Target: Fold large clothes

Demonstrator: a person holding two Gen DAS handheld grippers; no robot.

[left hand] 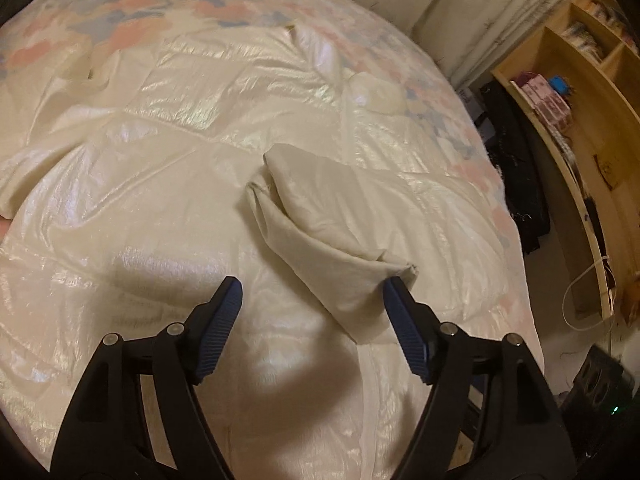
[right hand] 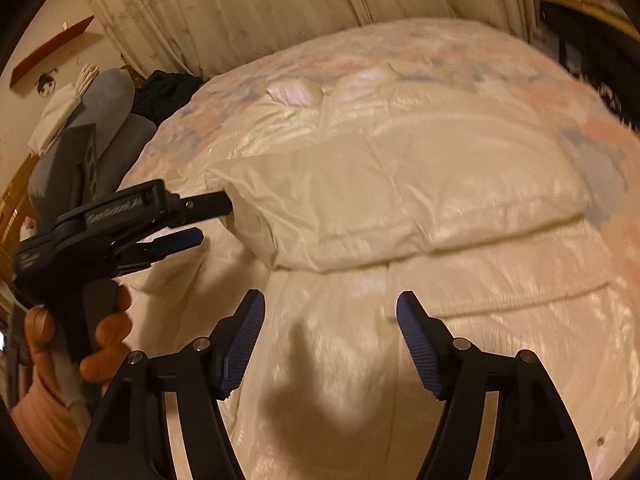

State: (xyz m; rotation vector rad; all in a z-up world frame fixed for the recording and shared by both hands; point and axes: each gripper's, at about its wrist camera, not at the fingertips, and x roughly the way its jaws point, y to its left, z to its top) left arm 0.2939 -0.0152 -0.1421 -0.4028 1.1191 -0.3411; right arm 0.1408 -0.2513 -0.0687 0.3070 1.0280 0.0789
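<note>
Left wrist view: the left gripper (left hand: 312, 284) is held with jaws wide and empty above the cream quilted garment (left hand: 168, 168); a folded-over flap (left hand: 332, 232) lies against its right finger. The garment is spread on a floral bedspread (left hand: 132, 12); wooden shelves (left hand: 576, 92) are seen at right.

Right wrist view: the right gripper (right hand: 330, 300) is likewise spread, nothing between its pads. Only here are a hand (right hand: 100, 336) on the left gripper and curtains (right hand: 256, 4) shown.

Garment (left hand: 168, 168): shiny cream/ivory quilted fabric, matte cream lining (left hand: 320, 216) at turned-back part. Bedcover (left hand: 132, 12) under it: pale w/ pink, peach & grey-blue blotches. Both grippers black w/ blue ribbed pads (right hand: 416, 344). Curtains (right hand: 248, 12) cream, faint sprig print. Shelf (left hand: 592, 128) light wood.
</note>
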